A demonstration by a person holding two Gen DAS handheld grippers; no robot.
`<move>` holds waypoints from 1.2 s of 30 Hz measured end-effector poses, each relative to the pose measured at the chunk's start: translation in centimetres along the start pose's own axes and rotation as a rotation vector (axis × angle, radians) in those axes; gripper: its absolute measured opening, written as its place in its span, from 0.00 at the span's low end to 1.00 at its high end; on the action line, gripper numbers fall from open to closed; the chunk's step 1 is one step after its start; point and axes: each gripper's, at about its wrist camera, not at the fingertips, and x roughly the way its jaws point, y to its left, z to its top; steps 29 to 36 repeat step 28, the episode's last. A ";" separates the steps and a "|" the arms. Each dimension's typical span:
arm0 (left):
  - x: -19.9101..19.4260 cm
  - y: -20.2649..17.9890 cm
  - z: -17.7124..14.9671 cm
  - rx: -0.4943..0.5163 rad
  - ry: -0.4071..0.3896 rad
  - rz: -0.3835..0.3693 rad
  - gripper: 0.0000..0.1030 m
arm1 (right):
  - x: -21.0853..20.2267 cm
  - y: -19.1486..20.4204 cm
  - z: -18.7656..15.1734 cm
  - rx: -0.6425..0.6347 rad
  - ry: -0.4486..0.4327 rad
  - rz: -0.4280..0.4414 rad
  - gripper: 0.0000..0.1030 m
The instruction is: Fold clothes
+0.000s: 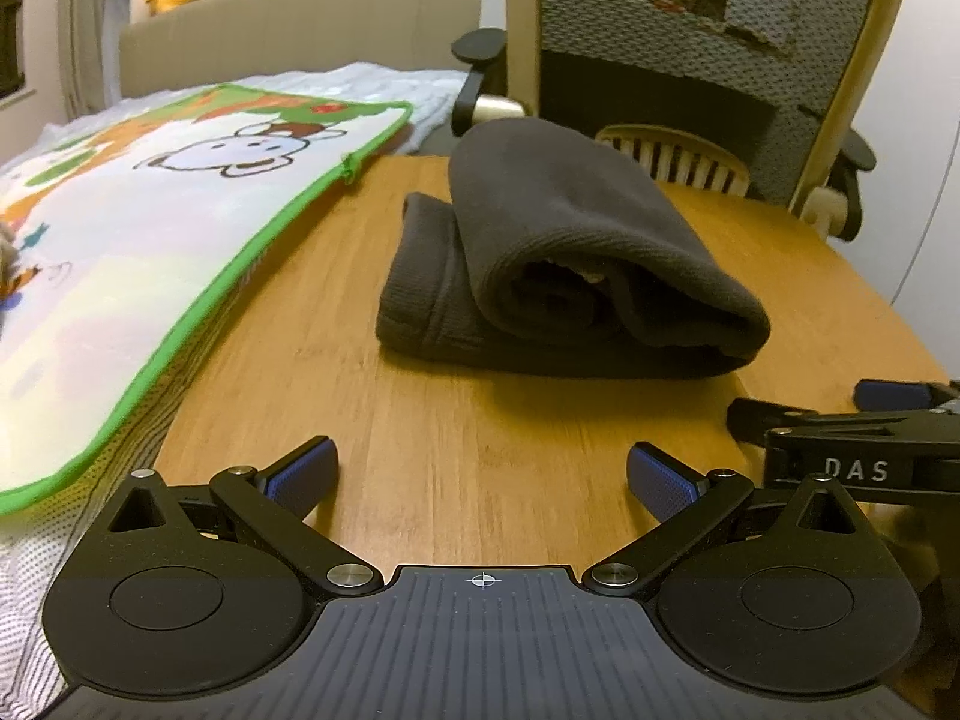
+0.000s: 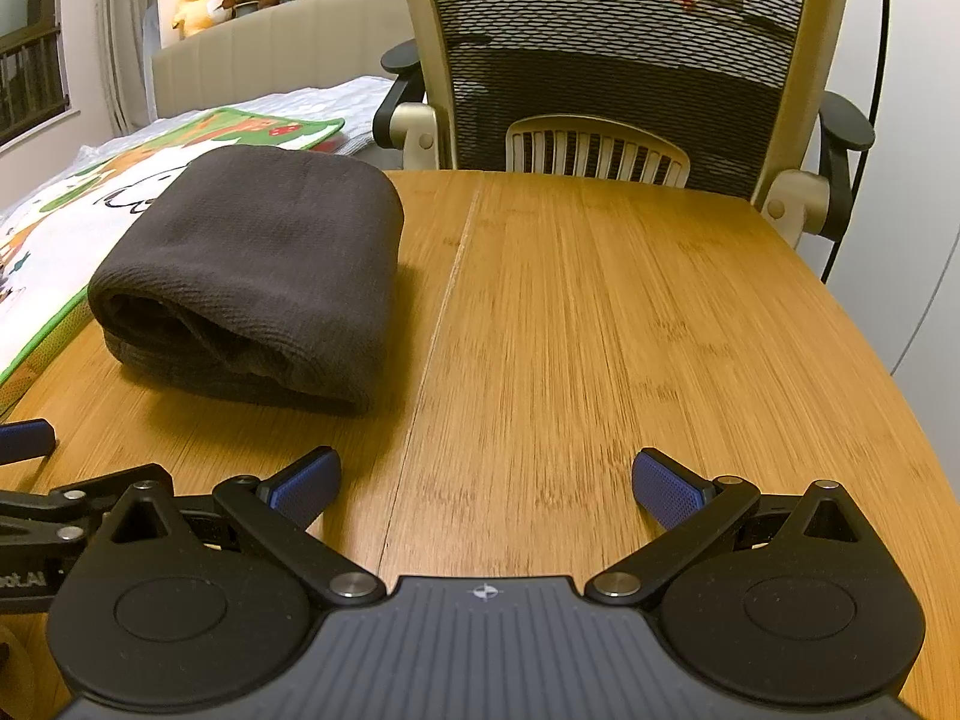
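Note:
A dark grey garment (image 1: 558, 258) lies folded into a thick bundle on the wooden table (image 1: 456, 432). It also shows in the right wrist view (image 2: 258, 276), left of centre. My left gripper (image 1: 483, 480) is open and empty, held low over the table a short way in front of the bundle. My right gripper (image 2: 486, 483) is open and empty, in front of the bundle and to its right, over bare wood (image 2: 630, 330). Each gripper shows at the edge of the other's view.
A cartoon-printed mat with a green border (image 1: 138, 240) lies at the table's left side, over a bed. A mesh office chair (image 2: 624, 60) stands at the table's far edge. A yellow plush toy (image 2: 201, 0) and plants sit on a shelf behind.

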 end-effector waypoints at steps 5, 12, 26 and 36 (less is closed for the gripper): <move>-0.5 -0.3 -0.5 0.001 0.003 0.030 1.00 | -0.9 0.2 -0.7 -0.001 0.001 0.002 1.00; -1.2 -0.1 -1.0 -0.023 -0.008 0.047 1.00 | -1.6 0.7 -1.4 0.004 0.003 -0.004 1.00; -1.7 -0.2 -1.3 -0.023 -0.015 0.052 1.00 | -1.8 0.8 -1.6 0.002 -0.012 -0.002 1.00; -1.7 0.0 -1.4 -0.031 -0.019 0.045 1.00 | -1.8 0.8 -1.7 0.001 -0.013 0.000 1.00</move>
